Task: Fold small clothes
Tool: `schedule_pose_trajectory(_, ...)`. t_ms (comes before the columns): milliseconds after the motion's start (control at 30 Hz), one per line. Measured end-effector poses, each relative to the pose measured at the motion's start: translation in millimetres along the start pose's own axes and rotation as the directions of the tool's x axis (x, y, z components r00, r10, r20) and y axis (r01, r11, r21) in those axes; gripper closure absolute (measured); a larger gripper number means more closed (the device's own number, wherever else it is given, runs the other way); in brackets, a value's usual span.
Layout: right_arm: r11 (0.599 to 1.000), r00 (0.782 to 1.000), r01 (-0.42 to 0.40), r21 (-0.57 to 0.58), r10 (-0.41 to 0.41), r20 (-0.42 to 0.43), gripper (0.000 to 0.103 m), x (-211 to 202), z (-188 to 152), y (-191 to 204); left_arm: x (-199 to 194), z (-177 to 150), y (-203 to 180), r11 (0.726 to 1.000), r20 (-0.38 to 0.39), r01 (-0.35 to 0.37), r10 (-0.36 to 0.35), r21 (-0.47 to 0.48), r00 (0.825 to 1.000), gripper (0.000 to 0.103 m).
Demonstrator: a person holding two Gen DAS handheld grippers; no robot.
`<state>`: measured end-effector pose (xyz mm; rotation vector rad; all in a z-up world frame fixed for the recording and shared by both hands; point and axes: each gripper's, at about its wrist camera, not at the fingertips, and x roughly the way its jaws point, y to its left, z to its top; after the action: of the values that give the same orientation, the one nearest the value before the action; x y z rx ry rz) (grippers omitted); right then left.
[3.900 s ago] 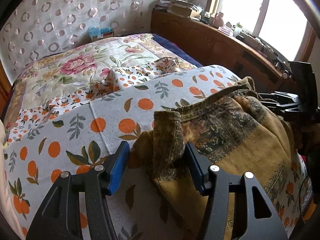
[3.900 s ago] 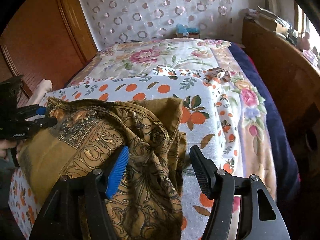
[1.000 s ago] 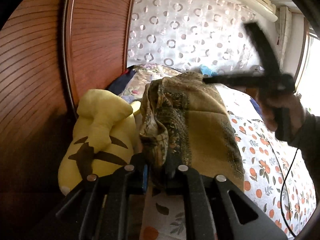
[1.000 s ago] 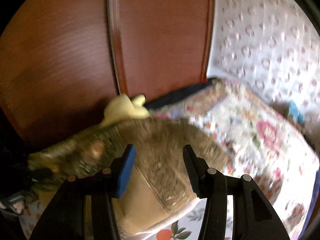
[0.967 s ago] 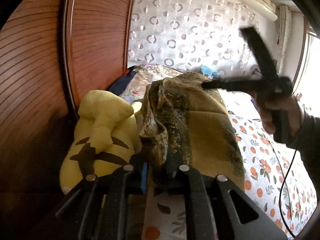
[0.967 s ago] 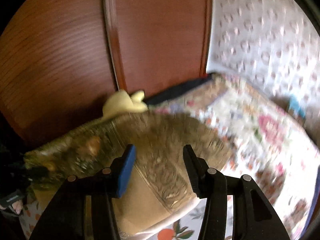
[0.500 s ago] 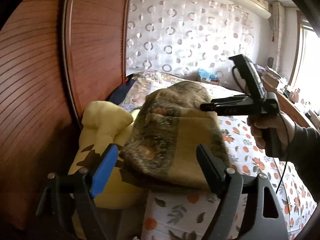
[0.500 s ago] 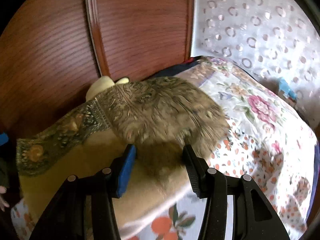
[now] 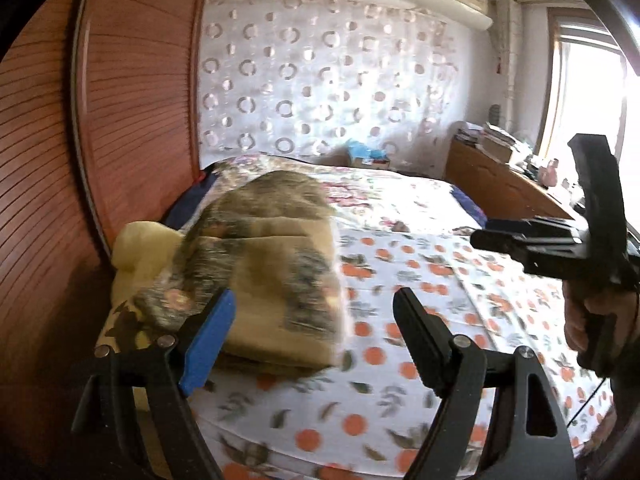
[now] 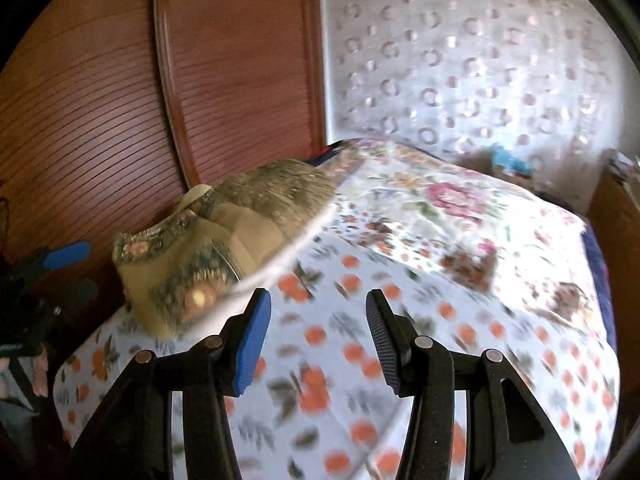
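**Both pairs of fingers wide, nothing held; folded garment parked at the bed's corner**

Fingers of the left gripper (image 9: 314, 310) stand wide apart with nothing between them, one blue-padded and one black-ribbed, pointing over the near edge of the bed (image 9: 400, 412). The right gripper (image 10: 318, 312) is likewise spread and empty above the orange-print sheet (image 10: 352, 364).

The mustard garment (image 9: 272, 276) lies folded into a thick, roughly rectangular wad at the bed's corner beside the wooden wardrobe (image 9: 132, 120). Its cloth looks soft and woven, plain ochre in the middle with dark paisley-like borders. Part of it rests on a yellow plush toy (image 9: 140, 248) wedged against the wardrobe, so its base is uneven.

Risks, as a judgement: the wad sits close to the bed's edge and partly on a rounded, yielding toy, so it could slump or slide off toward the gap by the wardrobe. The limp layers may also spring open, since nothing pins them. Either gripper sweeping back low could catch a border and drag the fold apart. Both views are motion-blurred, so the exact lie of the top layer cannot be told.

The sheet is a light, fine-ribbed cotton with oranges and leaves; beyond it a floral quilt (image 10: 440, 200) covers the far half.
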<state>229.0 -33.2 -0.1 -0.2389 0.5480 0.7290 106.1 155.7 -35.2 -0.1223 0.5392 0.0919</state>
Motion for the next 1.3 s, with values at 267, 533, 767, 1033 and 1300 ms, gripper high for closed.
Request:
schedule_pose_trajectory(267, 0.995, 0.996, 0.057, 0.084, -0.062, 0.059, 0.035, -83.8, -48.8, -3.3, -19.7, -0.9, -55.7, 0.996, 0.02, 0.071, -0.072, 0.051, 0.997, 0.022)
schedule_pose_trajectory(533, 0.96, 0.962, 0.164, 0.228, -0.207, 0.18, 0.027, -164.7, -89.1, -3.2, -52.4, 5.0, -103.8, 0.992, 0.075, 0.068, -0.076, 0.107, 0.994, 0.022)
schedule_pose_trajectory(767, 0.934, 0.931, 0.199, 0.296, -0.275, 0.241, 0.027, -212.9, -108.0, -0.4, -68.2, 11.9, -124.9, 0.99, 0.085, 0.095, -0.104, 0.109, 0.991, 0.022)
schedule_pose_trajectory(1033, 0.921, 0.911, 0.256, 0.293, -0.331, 0.246, 0.027, -205.3, -115.1, 18.1, -79.2, 12.9, -137.4, 0.989, 0.115, 0.087, -0.101, 0.123, 0.988, 0.022)
schedule_pose_trajectory(1300, 0.918, 0.906, 0.264, 0.296, -0.342, 0.25, 0.027, -199.1, -112.5, 19.8, -81.2, 12.5, -138.9, 0.99, 0.12, 0.072, -0.087, 0.119, 0.989, 0.022)
